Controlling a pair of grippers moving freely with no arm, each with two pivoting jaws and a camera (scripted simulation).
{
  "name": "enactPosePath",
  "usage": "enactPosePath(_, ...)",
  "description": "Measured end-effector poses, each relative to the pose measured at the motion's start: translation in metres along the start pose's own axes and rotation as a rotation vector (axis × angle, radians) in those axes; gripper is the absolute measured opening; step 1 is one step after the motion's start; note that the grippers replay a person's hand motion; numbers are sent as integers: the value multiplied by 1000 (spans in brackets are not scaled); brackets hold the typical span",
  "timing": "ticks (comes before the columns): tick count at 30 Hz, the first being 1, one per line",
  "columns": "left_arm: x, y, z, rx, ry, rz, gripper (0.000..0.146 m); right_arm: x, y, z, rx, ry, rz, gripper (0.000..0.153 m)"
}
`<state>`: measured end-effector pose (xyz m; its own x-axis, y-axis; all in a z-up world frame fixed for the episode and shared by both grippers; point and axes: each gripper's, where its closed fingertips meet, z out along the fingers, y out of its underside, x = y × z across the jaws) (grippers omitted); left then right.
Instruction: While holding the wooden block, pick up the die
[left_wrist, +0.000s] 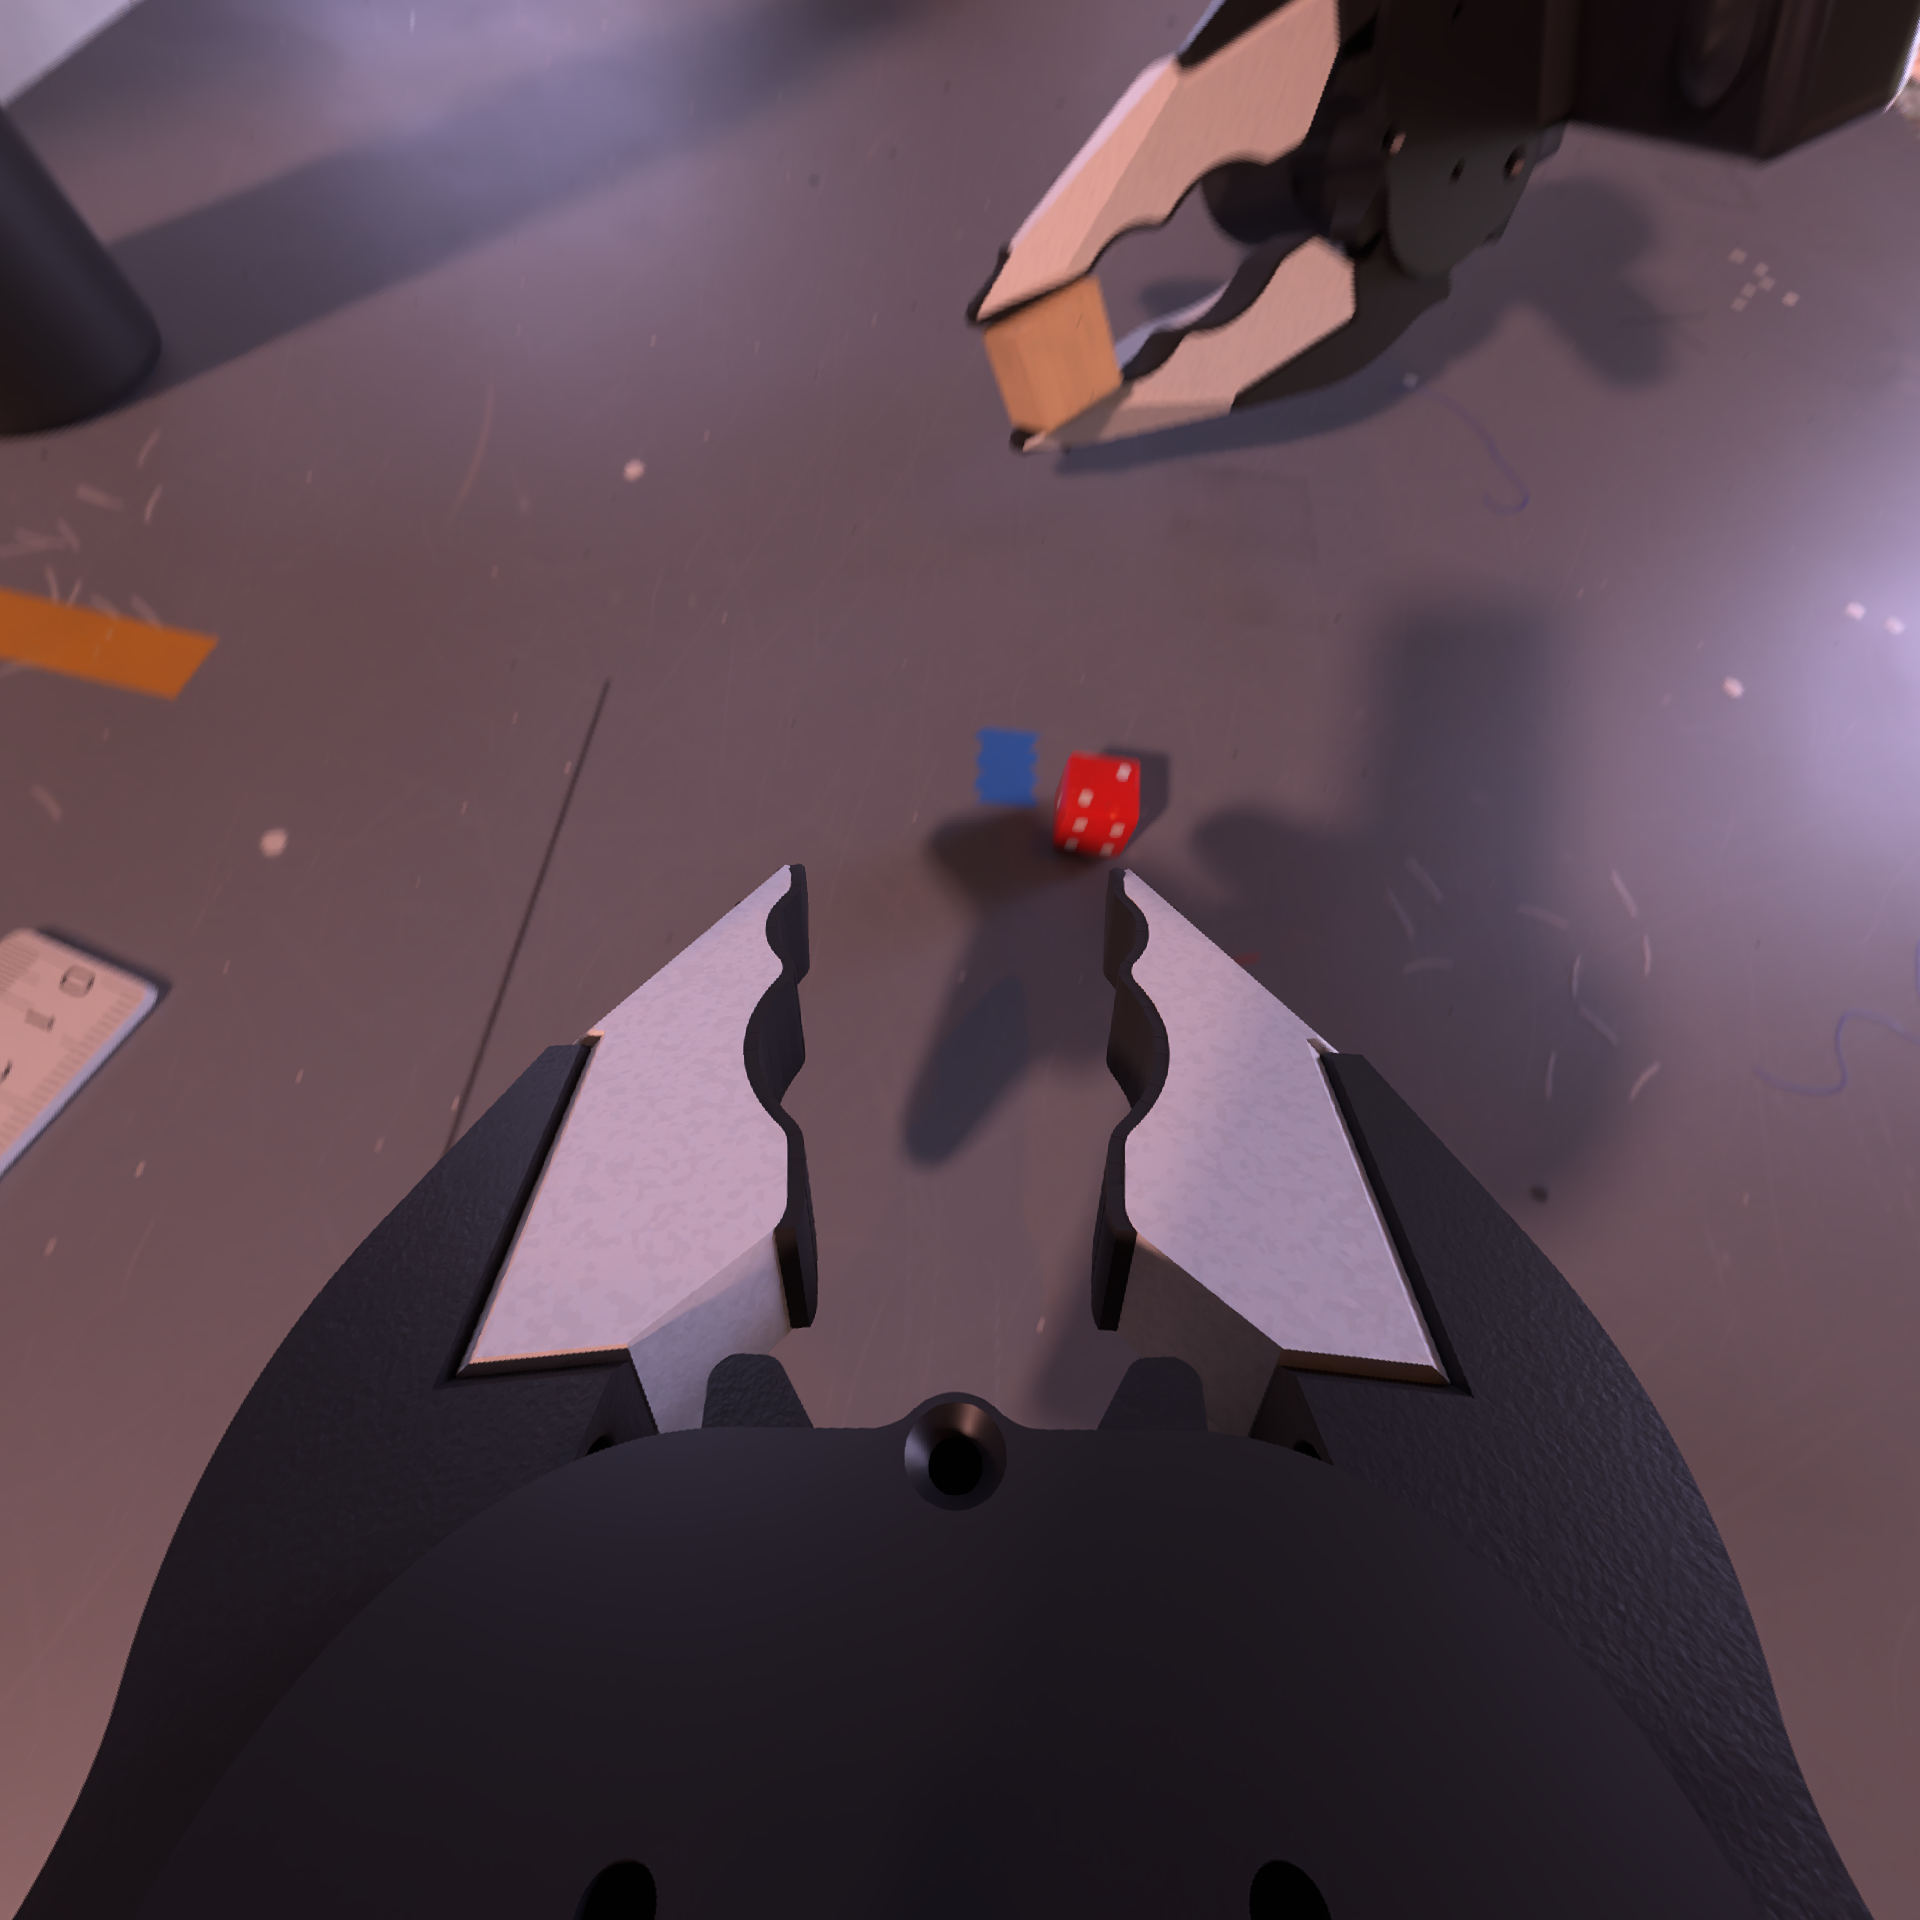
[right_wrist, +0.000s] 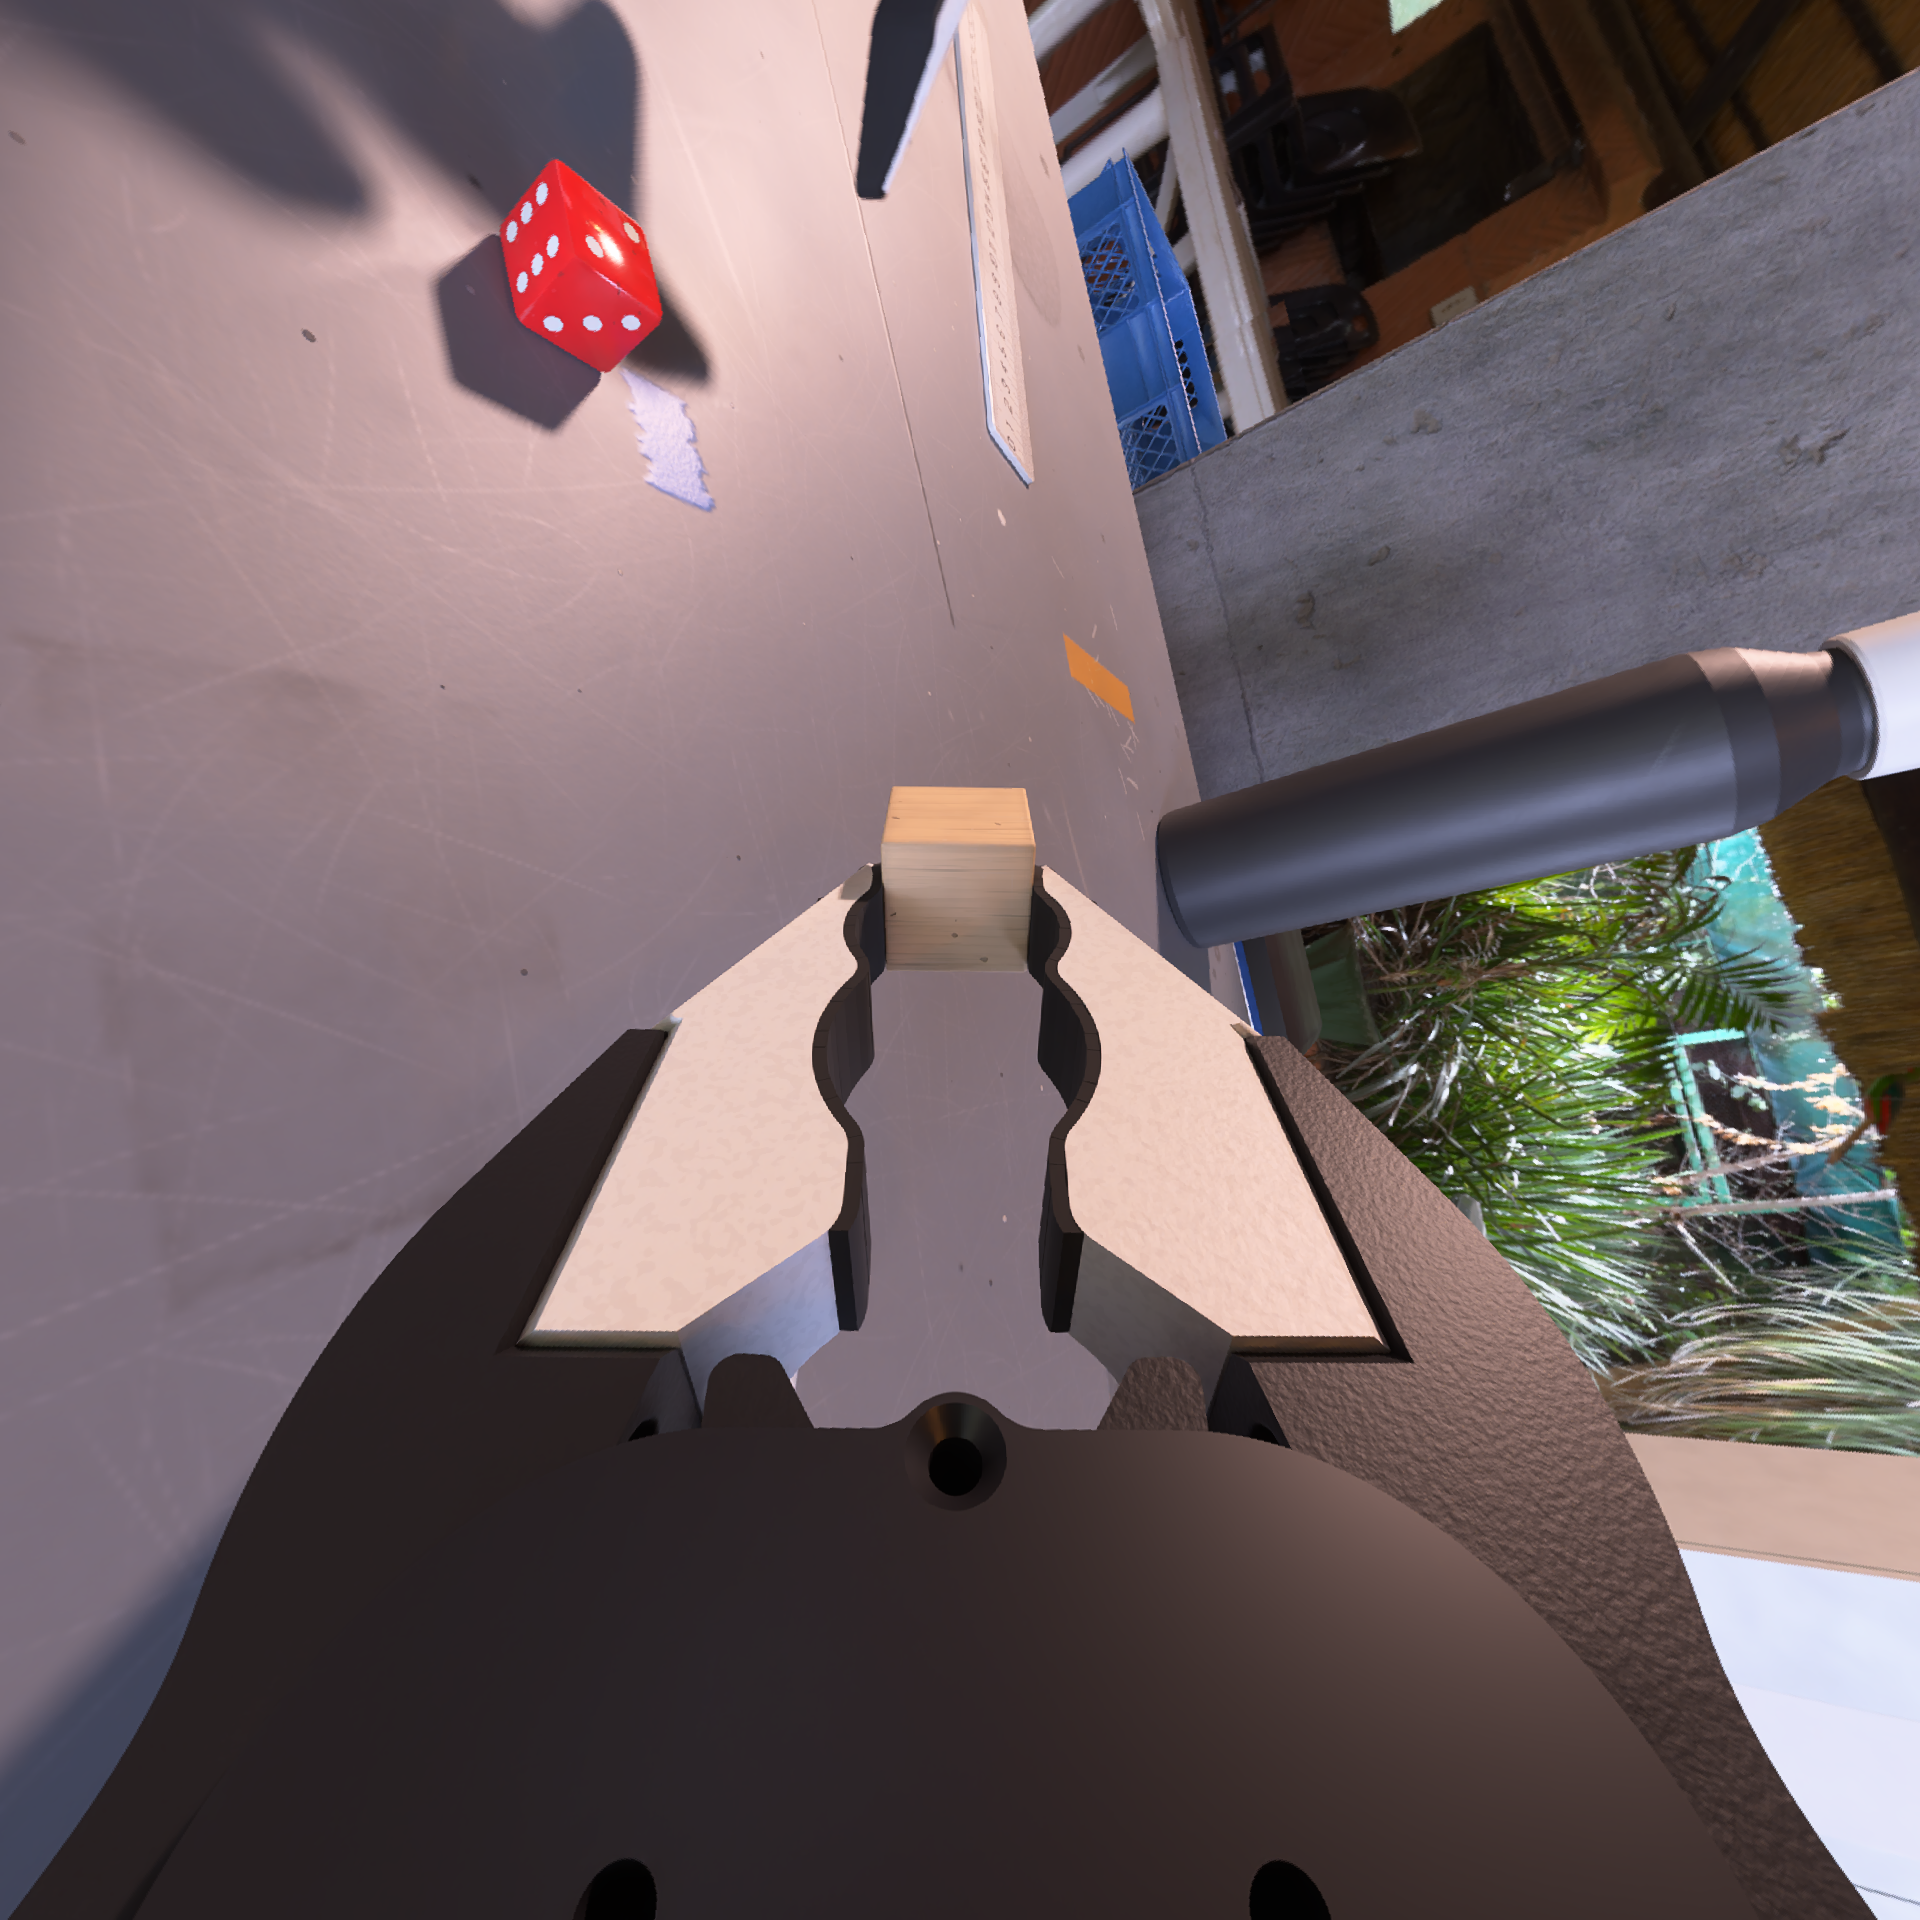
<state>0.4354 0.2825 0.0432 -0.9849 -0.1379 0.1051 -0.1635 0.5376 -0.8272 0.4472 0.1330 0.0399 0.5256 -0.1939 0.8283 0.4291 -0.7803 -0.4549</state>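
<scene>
Ahead of my left gripper (left_wrist: 956, 873), fingers apart and empty, the red die (left_wrist: 1096, 802) sits slightly right of centre, so I risk nudging it aside, while my right gripper (right_wrist: 956, 883) pinches the wooden block (right_wrist: 957, 878) only at its fingertips.

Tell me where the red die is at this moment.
The red die lies on the grey table, just ahead of the open left tool in its view, right beside a small blue tape scrap.
</scene>
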Motion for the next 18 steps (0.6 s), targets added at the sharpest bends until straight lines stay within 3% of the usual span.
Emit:
enactPosePath(3,12,-16,14,4,10,33,57,0,-1,0,3,2,-7,26)
enactPosePath(8,28,-7,36,-162,-6,172,61,0,-2,0,5,4,-17,26)
enactPosePath(15,28,8,49,-250,-13,124,58,-1,-4,0,16,2,-16,26)
enactPosePath(18,33,8,51,-269,8,133,46,-1,-4,0,15,2,-20,26)
